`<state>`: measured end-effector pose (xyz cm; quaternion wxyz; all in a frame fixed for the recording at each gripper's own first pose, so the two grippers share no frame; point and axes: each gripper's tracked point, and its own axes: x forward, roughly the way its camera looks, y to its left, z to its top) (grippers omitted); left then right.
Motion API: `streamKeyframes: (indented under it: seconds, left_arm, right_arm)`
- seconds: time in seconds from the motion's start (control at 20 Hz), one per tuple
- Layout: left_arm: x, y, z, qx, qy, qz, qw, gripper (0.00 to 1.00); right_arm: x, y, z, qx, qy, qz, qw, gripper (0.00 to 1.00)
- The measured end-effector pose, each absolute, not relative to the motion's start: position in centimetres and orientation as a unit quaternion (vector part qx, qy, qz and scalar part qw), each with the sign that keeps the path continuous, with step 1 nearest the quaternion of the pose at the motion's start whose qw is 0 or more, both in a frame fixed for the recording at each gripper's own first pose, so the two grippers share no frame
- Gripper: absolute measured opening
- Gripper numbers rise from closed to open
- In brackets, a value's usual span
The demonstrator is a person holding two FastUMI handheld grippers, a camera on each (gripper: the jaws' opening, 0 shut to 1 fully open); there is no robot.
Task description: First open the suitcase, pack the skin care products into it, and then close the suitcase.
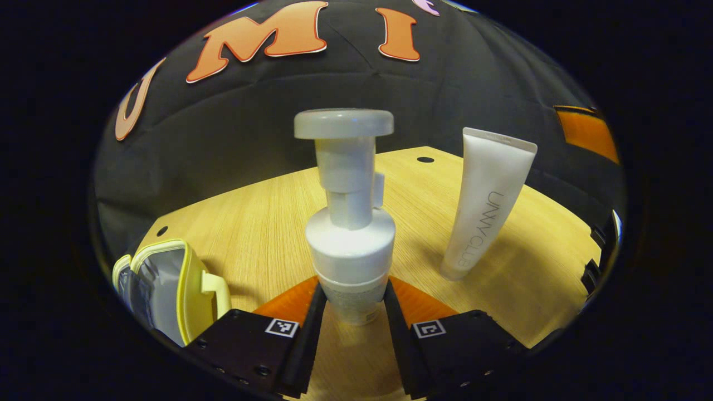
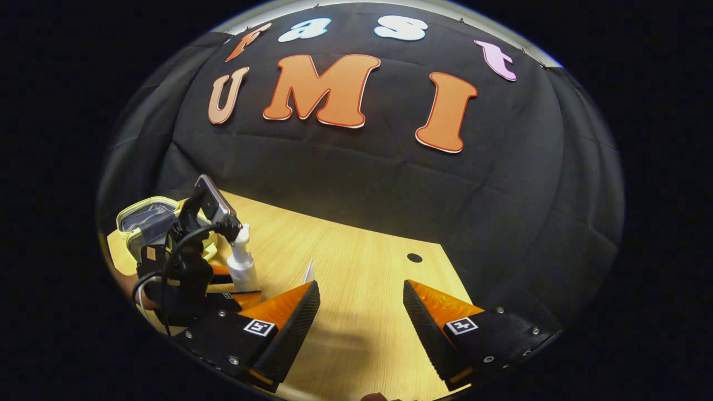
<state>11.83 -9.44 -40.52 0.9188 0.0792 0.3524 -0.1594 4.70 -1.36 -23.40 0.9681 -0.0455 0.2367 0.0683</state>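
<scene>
Your left gripper (image 1: 351, 303) is clamped low on the top-heavy, slippery white plastic pump bottle (image 1: 350, 234), the open yellow suitcase (image 1: 167, 287) at nine o'clock; your right gripper (image 2: 361, 317) gapes empty.

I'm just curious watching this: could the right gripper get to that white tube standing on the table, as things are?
Probably yes. The right gripper is open and holds nothing, with bare table ahead. The white tube stands apart from the pump bottle, which sits between the left gripper fingers.
</scene>
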Motion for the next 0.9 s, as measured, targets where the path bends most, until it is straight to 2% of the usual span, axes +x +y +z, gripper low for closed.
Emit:
streamKeyframes:
  seconds: [0.35, 0.9]
  left_arm:
    - [11.6, -6.5, -34.9, 0.055, 0.338, -0.112, 0.933, 0.60]
    - [11.1, -0.6, -23.9, 0.026, 0.301, -0.031, 0.953, 0.60]
  right_arm:
    - [4.1, 0.9, -26.6, -0.035, 0.254, 0.109, 0.960, 0.96]
    - [6.1, 5.4, -32.0, -0.022, 0.283, 0.178, 0.942, 0.96]
